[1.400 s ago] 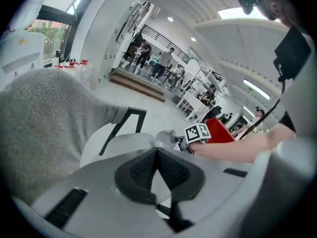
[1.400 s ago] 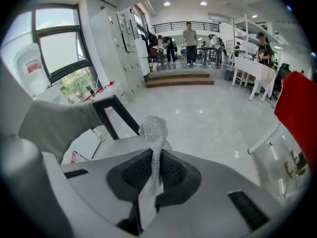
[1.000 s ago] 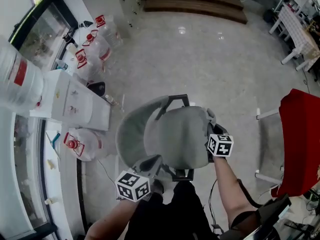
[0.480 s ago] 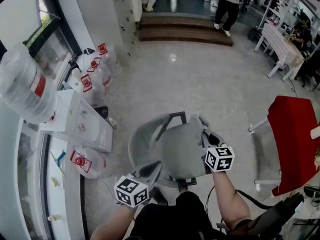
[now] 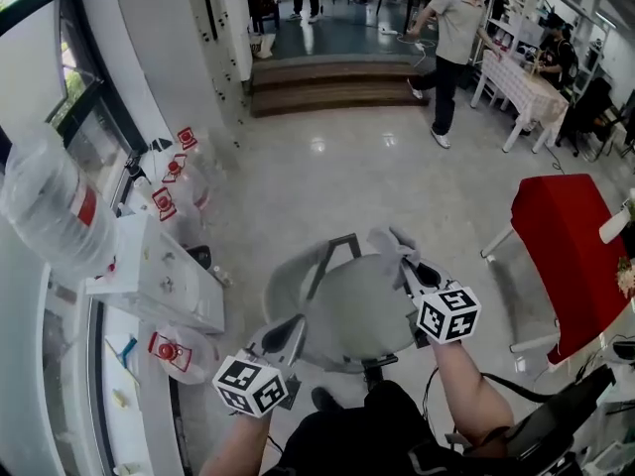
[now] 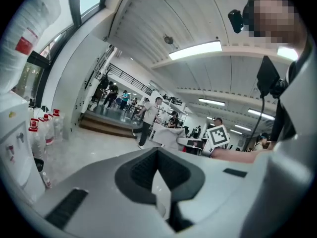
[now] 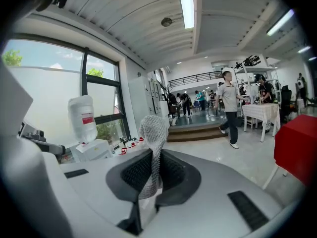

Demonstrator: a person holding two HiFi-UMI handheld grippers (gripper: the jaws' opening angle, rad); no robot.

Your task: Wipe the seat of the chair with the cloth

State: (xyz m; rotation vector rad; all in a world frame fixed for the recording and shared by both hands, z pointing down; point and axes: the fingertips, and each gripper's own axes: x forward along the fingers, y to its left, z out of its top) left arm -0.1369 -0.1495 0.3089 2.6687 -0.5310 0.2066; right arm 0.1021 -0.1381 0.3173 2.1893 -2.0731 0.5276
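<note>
As I look down on the grey chair point(image 5: 347, 310), the right gripper point(image 5: 415, 269) sits at the seat's right edge, its jaws clamped on the grey mesh cloth point(image 5: 390, 240). The cloth bunches up at the seat's far right corner. The left gripper point(image 5: 285, 333) is at the chair's near left edge; its jaws are closed together with nothing between them. A water dispenser point(image 5: 159, 266) stands left of the chair.
</note>
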